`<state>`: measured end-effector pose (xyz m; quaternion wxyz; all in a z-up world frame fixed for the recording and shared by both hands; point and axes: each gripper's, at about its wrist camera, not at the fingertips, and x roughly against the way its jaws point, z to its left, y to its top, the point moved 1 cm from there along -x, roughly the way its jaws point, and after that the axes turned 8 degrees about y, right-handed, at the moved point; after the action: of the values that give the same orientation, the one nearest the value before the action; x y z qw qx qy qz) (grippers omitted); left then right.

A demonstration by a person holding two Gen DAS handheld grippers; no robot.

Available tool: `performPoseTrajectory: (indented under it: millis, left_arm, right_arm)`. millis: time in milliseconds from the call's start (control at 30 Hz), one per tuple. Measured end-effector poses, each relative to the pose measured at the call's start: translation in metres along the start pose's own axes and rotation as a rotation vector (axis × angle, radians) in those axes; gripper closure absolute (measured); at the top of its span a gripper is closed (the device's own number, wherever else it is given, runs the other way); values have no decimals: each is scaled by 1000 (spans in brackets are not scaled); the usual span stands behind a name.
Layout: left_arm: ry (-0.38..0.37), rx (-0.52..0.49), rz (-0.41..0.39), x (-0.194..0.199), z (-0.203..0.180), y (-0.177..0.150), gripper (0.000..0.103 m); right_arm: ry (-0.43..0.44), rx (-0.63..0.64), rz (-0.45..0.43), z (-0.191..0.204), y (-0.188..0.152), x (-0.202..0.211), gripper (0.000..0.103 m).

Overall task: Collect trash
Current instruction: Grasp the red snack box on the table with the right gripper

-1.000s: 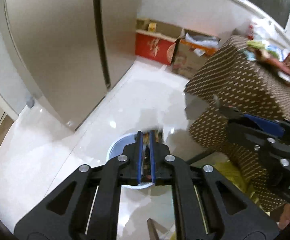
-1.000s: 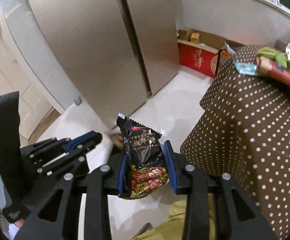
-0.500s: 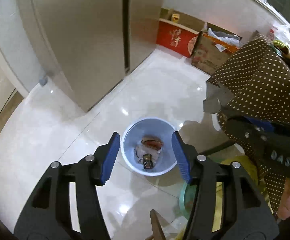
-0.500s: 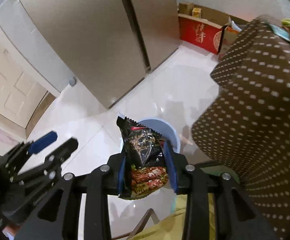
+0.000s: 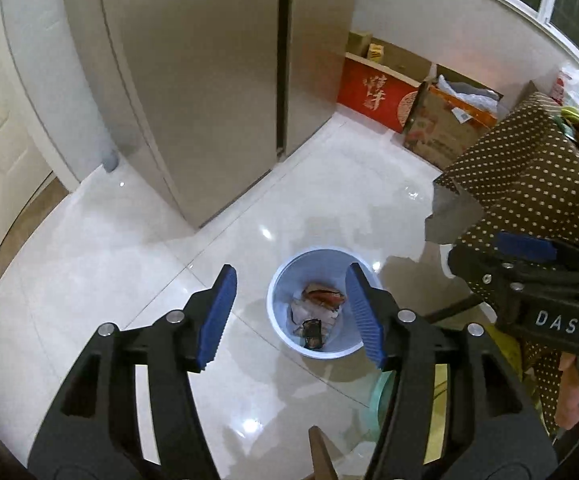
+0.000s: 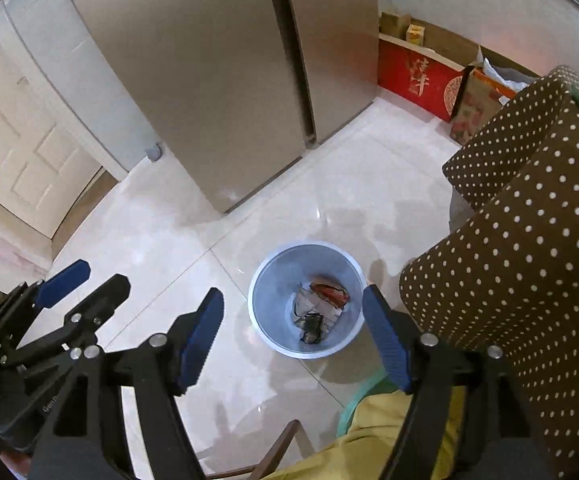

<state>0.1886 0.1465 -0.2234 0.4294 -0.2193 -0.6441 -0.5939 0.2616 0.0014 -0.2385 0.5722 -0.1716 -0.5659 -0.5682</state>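
Trash (image 6: 316, 312) lies in the bottom of the pale blue bin (image 6: 267, 280), on the floor below and ahead of both my grippers: a red wrapper, a dark foil packet and some crumpled white paper, loosely heaped. My right gripper (image 6: 293, 334) has just been opening and its blue pads stand wide apart with nothing between them. My left gripper (image 5: 291, 314) is spread as well, also empty, hanging over the bin's near rim.

More litter seems to wait on the dotted tablecloth (image 6: 529, 220) to the right of my right gripper; I can only make out a green and teal scrap at its far edge. I judge such wrappers feather-light, limp and slick, so they crumple and slide easily. I would pinch each one across its flat middle or a sealed end, where the foil is doubled, rather than at a loose corner.
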Motion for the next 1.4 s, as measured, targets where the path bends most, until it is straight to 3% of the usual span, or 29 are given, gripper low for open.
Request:
performPoseTrajectory:
  millis: [233, 533, 933, 1200, 1400]
  left_arm:
    - [-48, -31, -45, 24, -16, 6, 43]
    - [-152, -84, -135, 66, -55, 24, 33]
    - [-313, -188, -202, 99, -149, 57, 27]
    - [-364, -232, -223, 103, -194, 79, 23]
    - [-395, -244, -253, 105, -217, 101, 21]
  right_arm:
    - [0, -11, -62, -8, -3, 38, 32]
    - [-10, -51, -215, -38, -9, 118, 31]
    - [-148, -214, -385, -130, -26, 208, 28]
    - [-266, -363, -496, -190, -35, 251, 27]
    - [-307, -433, -463, -236, -17, 246, 27]
